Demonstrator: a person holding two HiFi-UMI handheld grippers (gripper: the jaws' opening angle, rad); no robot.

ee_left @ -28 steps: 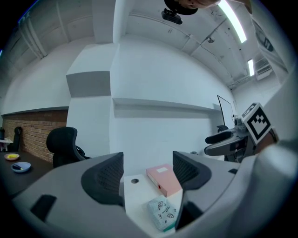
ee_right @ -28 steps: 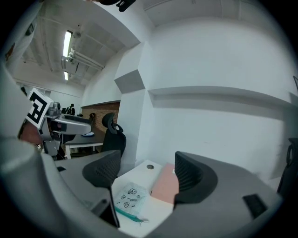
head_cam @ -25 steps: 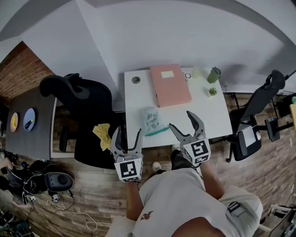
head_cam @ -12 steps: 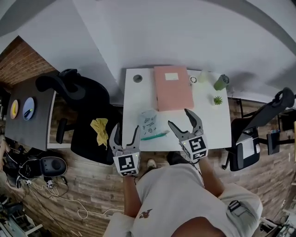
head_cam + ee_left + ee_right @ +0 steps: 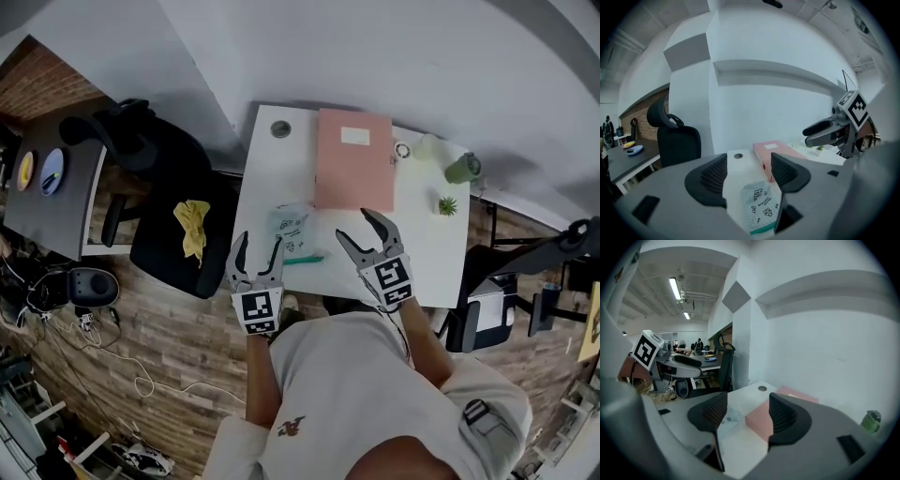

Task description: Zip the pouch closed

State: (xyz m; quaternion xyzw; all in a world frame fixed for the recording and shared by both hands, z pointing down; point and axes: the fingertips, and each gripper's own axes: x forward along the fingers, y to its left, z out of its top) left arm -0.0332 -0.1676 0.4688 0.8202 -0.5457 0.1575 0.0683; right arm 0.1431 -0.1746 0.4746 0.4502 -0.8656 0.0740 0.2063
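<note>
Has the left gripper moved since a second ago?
Yes. The left gripper has moved forward, nearer the pouch; its jaws are closing, with the pouch ahead of them, not gripped.

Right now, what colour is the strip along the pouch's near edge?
Teal green: the strip edges the pale, printed pouch. The left gripper view shows it best.

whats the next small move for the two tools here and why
Probably lower the left tool onto the pouch near its green zipper edge to pin it. Both tools, the right tool too, hover short of the pouch with jaws closing on nothing, and it lies untouched on the white table.
</note>
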